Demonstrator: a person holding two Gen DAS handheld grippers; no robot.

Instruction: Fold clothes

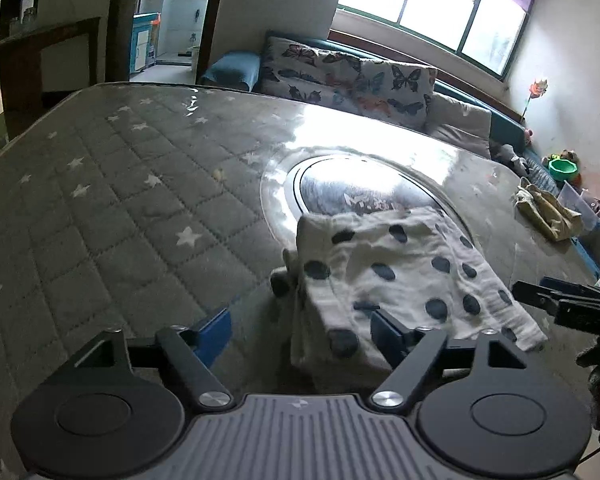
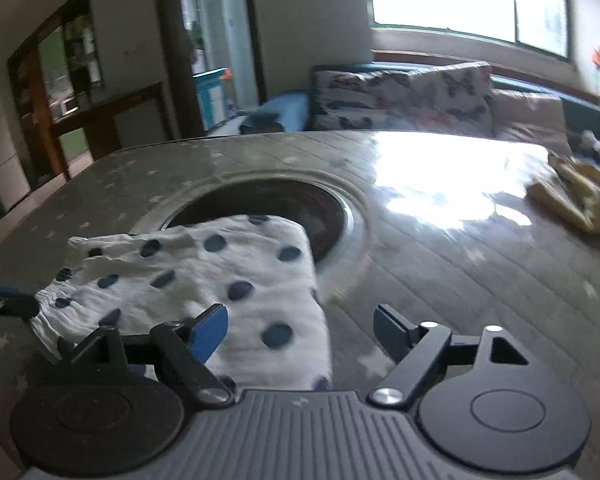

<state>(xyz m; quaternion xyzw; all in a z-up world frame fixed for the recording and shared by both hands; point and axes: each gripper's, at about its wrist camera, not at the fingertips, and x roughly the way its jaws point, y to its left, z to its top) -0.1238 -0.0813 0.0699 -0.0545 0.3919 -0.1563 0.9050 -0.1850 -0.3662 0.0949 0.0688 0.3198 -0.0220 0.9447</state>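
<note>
Your left gripper (image 1: 302,334) is spread wide with nothing in it, the polka-dot cloth (image 1: 400,276) lying just ahead with its near edge by the right finger; your right gripper (image 2: 300,330) is also wide apart and empty, cloth under its left finger. The cloth is white with dark dots, folded, crinkled, lying on the glass-covered star-quilted table (image 1: 120,184), overlapping the round inset (image 1: 352,184).

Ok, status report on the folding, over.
Left tool open, right tool open, neither gripping. Spotted cloth folded on table. Yellow cloth far right, nothing blocking.
</note>
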